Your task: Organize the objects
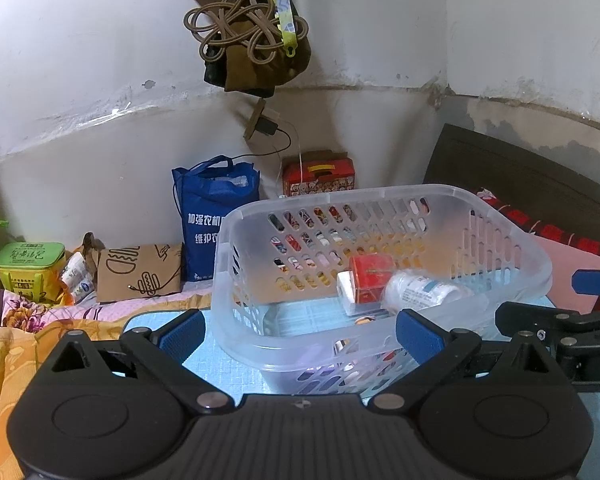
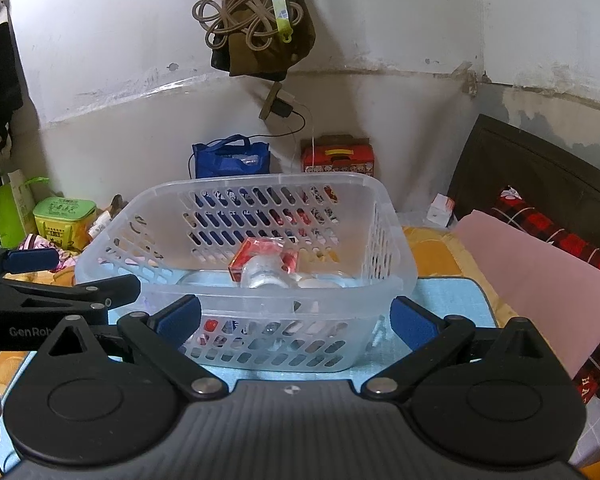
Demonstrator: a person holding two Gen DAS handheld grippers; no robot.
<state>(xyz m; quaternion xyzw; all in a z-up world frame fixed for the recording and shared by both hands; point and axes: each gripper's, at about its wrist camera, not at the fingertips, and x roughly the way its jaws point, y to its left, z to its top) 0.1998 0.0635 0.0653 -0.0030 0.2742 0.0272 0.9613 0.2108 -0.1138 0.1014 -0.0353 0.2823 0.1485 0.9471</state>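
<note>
A clear perforated plastic basket [image 1: 512, 240] stands on a light blue mat [image 1: 148, 320]; it also shows in the right wrist view [image 2: 396, 232]. Inside lie a red box [image 1: 370, 276], a white plastic bottle [image 1: 420, 290] and a small white item [image 1: 346, 292]. The red box [image 2: 256, 250] and the bottle [image 2: 262, 274] show in the right wrist view too. My left gripper [image 1: 298, 334] is open and empty at the basket's near rim. My right gripper [image 2: 296, 318] is open and empty in front of the basket. Each gripper appears at the edge of the other's view.
Against the wall stand a blue tote bag [image 1: 212, 212], a red carton [image 1: 320, 178], a brown paper bag [image 1: 140, 272] and a green tin [image 1: 30, 268]. A pink folded sheet [image 2: 540, 272] and a red plaid cloth [image 2: 548, 224] lie to the right. Cords hang from the wall [image 1: 240, 28].
</note>
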